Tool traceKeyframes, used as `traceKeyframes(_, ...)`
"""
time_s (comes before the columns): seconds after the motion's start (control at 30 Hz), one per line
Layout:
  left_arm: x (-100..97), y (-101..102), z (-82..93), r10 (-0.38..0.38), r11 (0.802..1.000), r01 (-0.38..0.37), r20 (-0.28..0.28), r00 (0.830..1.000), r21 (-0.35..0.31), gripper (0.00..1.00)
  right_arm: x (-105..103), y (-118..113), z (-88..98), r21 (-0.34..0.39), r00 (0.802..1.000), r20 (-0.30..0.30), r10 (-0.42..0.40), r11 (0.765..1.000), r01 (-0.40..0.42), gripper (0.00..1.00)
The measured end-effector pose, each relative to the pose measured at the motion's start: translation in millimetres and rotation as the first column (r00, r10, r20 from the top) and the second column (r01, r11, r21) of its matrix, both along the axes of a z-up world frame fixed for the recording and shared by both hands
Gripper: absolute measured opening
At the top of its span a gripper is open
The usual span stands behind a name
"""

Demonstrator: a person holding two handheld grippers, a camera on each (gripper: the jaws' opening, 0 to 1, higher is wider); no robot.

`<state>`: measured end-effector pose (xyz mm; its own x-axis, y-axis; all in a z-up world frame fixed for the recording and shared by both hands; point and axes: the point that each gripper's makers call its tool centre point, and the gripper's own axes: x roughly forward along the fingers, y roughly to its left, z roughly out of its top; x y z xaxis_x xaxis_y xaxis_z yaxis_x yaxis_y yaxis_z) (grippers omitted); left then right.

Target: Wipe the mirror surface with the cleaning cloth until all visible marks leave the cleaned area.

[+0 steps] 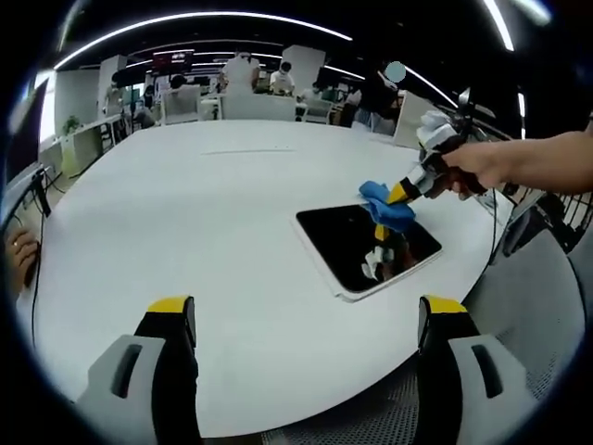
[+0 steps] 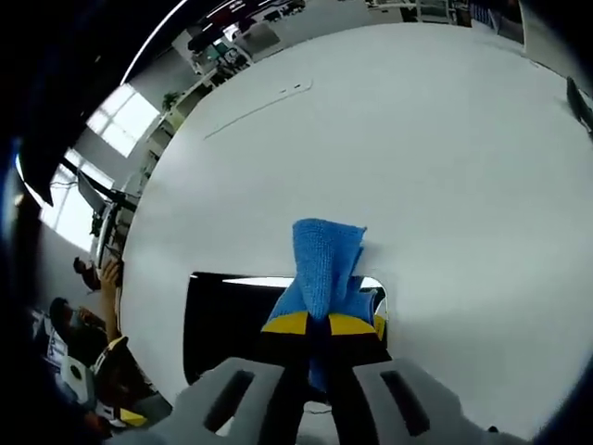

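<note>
A flat rectangular mirror [image 1: 361, 246] with a white rim lies on the white table [image 1: 204, 213], right of centre in the left gripper view. My right gripper [image 1: 397, 197], held by a hand coming in from the right, is shut on a blue cleaning cloth [image 1: 384, 206] that rests on the mirror's far edge. In the right gripper view the blue cloth [image 2: 322, 264] stands up between the shut yellow-tipped jaws of my right gripper [image 2: 321, 324], over the mirror [image 2: 222, 324]. My left gripper [image 1: 306, 320] is open near the table's front edge, well short of the mirror, with nothing in it.
The round table's edge [image 1: 482, 278] curves close past the mirror on the right. Cables and a hand [image 1: 18, 250] lie at the far left edge. Chairs, desks and people [image 1: 241, 83] stand beyond the table's far side.
</note>
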<state>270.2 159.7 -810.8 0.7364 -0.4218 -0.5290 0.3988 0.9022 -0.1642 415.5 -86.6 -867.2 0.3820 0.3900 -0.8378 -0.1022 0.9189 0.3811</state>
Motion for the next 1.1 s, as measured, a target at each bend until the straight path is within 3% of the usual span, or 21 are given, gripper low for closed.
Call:
traceKeyframes(0.33, -0.7, -1.2, -2.7, -0.013, 1.000, 0.013, -0.006, 1.000, 0.007, 0.99, 1.9, 24.7, 1.5, 0.030, 1.000, 0.000, 0.029, 0.999, -0.029, 0.00)
traceKeyframes(0.57, -1.8, -3.0, -3.1, -0.026, 1.000, 0.026, -0.011, 1.000, 0.011, 0.98, -7.3, 54.4, 4.1, 0.065, 0.997, -0.008, 0.082, 0.995, -0.081, 0.00)
traceKeyframes(1.1, -3.5, -4.2, -5.4, -0.039, 0.999, 0.040, -0.023, 0.999, 0.018, 0.99, 1.1, 100.7, 3.2, 0.101, 0.991, -0.006, 0.131, 0.986, -0.130, 0.00)
